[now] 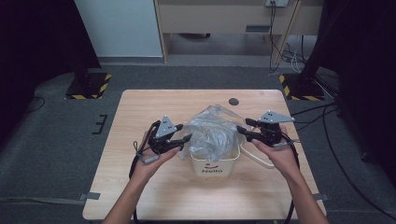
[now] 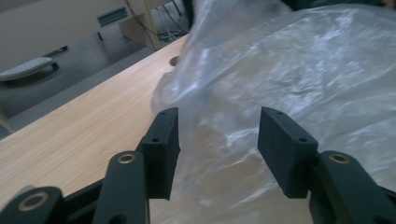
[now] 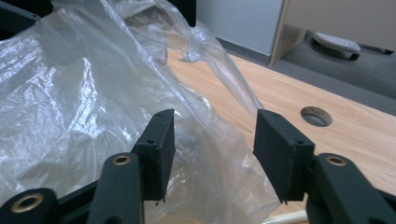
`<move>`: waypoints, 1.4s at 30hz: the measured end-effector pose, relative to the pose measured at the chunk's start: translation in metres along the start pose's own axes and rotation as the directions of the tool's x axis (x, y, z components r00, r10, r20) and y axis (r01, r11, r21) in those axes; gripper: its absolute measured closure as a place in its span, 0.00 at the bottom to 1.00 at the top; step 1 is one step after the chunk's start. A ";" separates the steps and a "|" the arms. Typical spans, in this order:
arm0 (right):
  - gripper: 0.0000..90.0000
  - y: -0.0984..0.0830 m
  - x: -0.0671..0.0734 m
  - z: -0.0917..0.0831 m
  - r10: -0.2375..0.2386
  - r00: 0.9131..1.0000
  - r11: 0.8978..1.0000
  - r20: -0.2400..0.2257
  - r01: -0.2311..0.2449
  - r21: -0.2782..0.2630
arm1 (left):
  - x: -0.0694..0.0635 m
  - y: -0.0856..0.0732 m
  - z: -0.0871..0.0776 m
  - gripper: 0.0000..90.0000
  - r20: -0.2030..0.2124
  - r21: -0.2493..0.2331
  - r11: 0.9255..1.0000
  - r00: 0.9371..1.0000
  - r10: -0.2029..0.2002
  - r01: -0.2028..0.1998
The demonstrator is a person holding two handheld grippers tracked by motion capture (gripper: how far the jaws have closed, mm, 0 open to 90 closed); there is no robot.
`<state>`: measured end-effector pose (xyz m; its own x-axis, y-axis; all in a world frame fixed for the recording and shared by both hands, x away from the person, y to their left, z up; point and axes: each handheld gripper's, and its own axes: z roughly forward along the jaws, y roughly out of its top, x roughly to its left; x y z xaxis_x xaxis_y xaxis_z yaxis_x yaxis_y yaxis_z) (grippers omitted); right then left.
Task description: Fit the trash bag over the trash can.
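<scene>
**Both grippers flank the plastic bag in the white bin, jaws apart**

The wooden table [image 1: 140, 186] carries everything, and the white bin [image 1: 215, 164] serves as the landmark: it stands near the table's middle, slightly toward the person's side, with a smile mark and the word "Hello" on its near face. A round cable hole [image 1: 233, 101] sits in the tabletop beyond the bin, toward the far edge.

The clear plastic bag [image 1: 211, 131] is seated in the bin and billows up above its rim, crumpled and glossy, rising highest on the bin's far side. In the left gripper view the bag [image 2: 299, 79] spreads across the right and centre; in the right gripper view the film [image 3: 74, 93] spreads across the left.

The left gripper [image 1: 186, 138] is held just left of the bin, at the height of the bag's bulge, jaws pointing at the plastic. In its own view the left gripper [image 2: 218, 144] stands moderately wide, with film visible in the gap but the pads not pressing on it.

The right gripper [image 1: 242, 130] hangs just right of the bin, above its rim. Its own view shows the right gripper [image 3: 215, 149] likewise parted about halfway, the film's edge lying between the pads without being pinched.
</scene>
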<state>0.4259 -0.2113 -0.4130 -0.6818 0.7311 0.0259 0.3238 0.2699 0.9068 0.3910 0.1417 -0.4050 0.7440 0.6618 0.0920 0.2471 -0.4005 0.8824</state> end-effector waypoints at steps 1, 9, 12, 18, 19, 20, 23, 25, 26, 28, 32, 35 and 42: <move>0.51 0.000 0.001 0.001 0.003 1.000 1.000 -0.006 -0.003 0.005 | -0.003 0.001 0.001 0.53 0.006 0.002 1.000 1.000 0.002 -0.002; 0.49 -0.005 0.004 0.007 0.011 0.999 0.999 -0.041 -0.010 0.038 | -0.014 0.000 0.014 0.52 0.004 0.044 0.998 0.999 0.039 -0.039; 0.49 -0.006 0.004 0.008 0.023 0.999 0.999 -0.048 -0.022 0.037 | -0.012 -0.001 0.018 0.52 -0.002 0.054 0.998 0.999 0.041 -0.041; 0.49 -0.006 0.004 0.010 0.019 0.999 0.999 -0.050 -0.017 0.041 | -0.011 -0.005 0.023 0.54 -0.008 0.045 0.998 0.999 0.032 -0.032; 0.49 -0.006 0.004 0.010 0.019 0.999 0.999 -0.049 -0.017 0.041 | -0.011 -0.006 0.023 0.55 -0.008 0.042 0.999 0.999 0.034 -0.034; 0.49 -0.006 0.004 0.010 0.021 0.999 0.999 -0.050 -0.019 0.040 | -0.010 -0.006 0.024 0.56 -0.012 0.041 0.998 0.999 0.041 -0.040; 0.49 -0.007 0.006 0.011 0.023 0.998 0.999 -0.052 -0.021 0.038 | -0.009 -0.007 0.025 0.57 -0.023 0.037 0.998 0.998 0.053 -0.052; 0.49 -0.007 0.006 0.011 0.016 0.999 0.999 -0.045 -0.014 0.039 | -0.008 -0.008 0.025 0.57 -0.020 0.031 0.999 0.999 0.045 -0.044; 0.49 -0.007 0.006 0.012 0.019 0.999 0.999 -0.045 -0.018 0.039 | -0.006 -0.009 0.025 0.58 -0.022 0.030 0.999 0.999 0.042 -0.041; 0.49 -0.007 0.007 0.013 0.018 0.999 0.999 -0.045 -0.016 0.037 | -0.004 -0.010 0.024 0.57 -0.024 0.038 0.999 1.000 0.018 -0.017; 0.51 -0.003 0.010 0.015 0.009 0.999 1.000 -0.050 -0.007 0.028 | -0.003 -0.010 0.021 0.56 -0.021 0.036 0.999 1.000 0.010 -0.009; 0.52 0.000 0.013 0.015 -0.001 0.998 1.000 -0.058 0.002 0.020 | -0.004 -0.008 0.013 0.55 -0.024 0.012 1.000 1.000 0.011 -0.011; 0.48 0.003 0.015 0.021 0.003 0.996 1.000 -0.086 -0.001 0.026 | 0.000 -0.003 -0.003 0.52 -0.058 -0.074 0.997 0.998 0.006 -0.011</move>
<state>0.4305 -0.1866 -0.4186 -0.7345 0.6755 0.0648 0.3415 0.2854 0.8955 0.3886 0.1450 -0.4059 0.7082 0.6950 0.1242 0.1929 -0.3597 0.9129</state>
